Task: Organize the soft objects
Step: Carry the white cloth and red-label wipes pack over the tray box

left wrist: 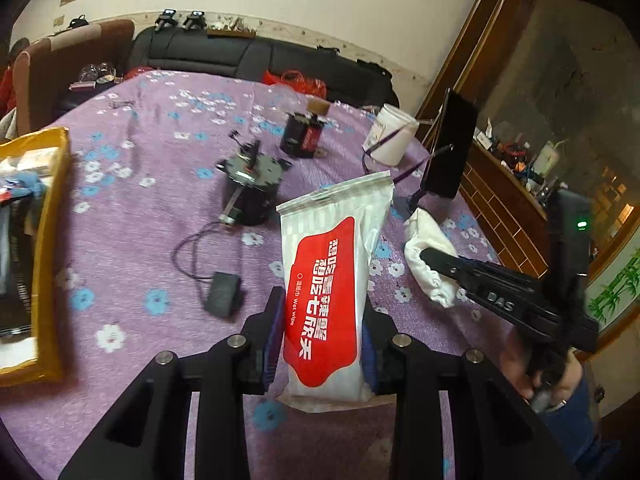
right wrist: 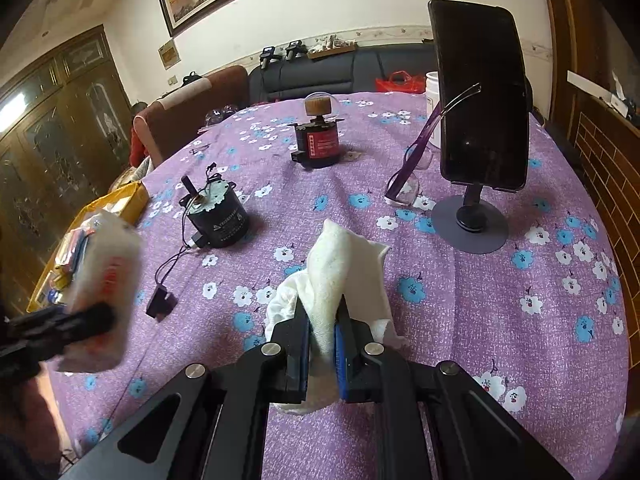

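Note:
A white wet wipe pack (left wrist: 328,280) with a red label stands upright between the pads of my left gripper (left wrist: 324,304), which is shut on its lower half and holds it above the purple flowered tablecloth (left wrist: 160,240). In the right wrist view the pack (right wrist: 100,276) and the left gripper (right wrist: 60,332) are blurred at the left edge. My right gripper (right wrist: 322,304) is shut on a white cloth (right wrist: 340,256), whose folds rest on the table. The left wrist view shows the cloth (left wrist: 420,232) at the right. A yellow box (left wrist: 60,200) with several items in it lies at the far left.
A black motor (right wrist: 218,216) with a wired black plug (right wrist: 160,304) stands left of the middle. Behind it is a red-labelled motor (right wrist: 320,142). A phone on a round stand (right wrist: 480,100), purple glasses (right wrist: 408,176) and a white tub (left wrist: 390,136) occupy the right. A sofa (right wrist: 320,68) runs behind the table.

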Available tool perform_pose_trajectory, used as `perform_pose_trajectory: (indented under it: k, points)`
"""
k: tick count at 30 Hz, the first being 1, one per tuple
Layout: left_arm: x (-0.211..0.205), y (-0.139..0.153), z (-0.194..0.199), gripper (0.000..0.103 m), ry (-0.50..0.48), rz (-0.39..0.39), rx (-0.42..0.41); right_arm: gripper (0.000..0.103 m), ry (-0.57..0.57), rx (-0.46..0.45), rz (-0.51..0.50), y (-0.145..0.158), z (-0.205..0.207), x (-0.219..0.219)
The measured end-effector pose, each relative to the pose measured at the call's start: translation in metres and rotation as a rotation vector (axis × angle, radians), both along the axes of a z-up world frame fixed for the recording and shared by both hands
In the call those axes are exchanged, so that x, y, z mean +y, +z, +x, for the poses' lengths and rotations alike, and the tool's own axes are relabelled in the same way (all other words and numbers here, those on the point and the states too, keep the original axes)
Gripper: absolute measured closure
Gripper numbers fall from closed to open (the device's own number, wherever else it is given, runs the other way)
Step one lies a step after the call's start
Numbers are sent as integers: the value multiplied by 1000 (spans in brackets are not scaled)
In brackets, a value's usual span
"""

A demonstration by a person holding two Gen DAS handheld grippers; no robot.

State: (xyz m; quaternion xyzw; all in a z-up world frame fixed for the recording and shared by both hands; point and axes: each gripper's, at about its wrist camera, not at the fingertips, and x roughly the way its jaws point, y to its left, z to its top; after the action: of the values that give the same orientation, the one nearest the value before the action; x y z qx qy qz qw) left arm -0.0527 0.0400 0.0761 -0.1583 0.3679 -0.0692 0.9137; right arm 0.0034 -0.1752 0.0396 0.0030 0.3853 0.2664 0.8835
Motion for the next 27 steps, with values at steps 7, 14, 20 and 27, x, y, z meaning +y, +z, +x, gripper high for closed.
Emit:
perform_pose_trajectory:
  k: [7,14,20,27]
  points:
    - [42,17,-33,71,78,-5,-46,92,14,20,12,10,-7,18]
    - [95,33,-70,71,199,14,-87,91,170,30,97,49,-41,92]
    - [143,33,-95,71,303,2,-107,91,301,36,118,60,-64,174]
    - [186,25,-112,71,395,-10,-123,91,378,25,96,61,-81,240]
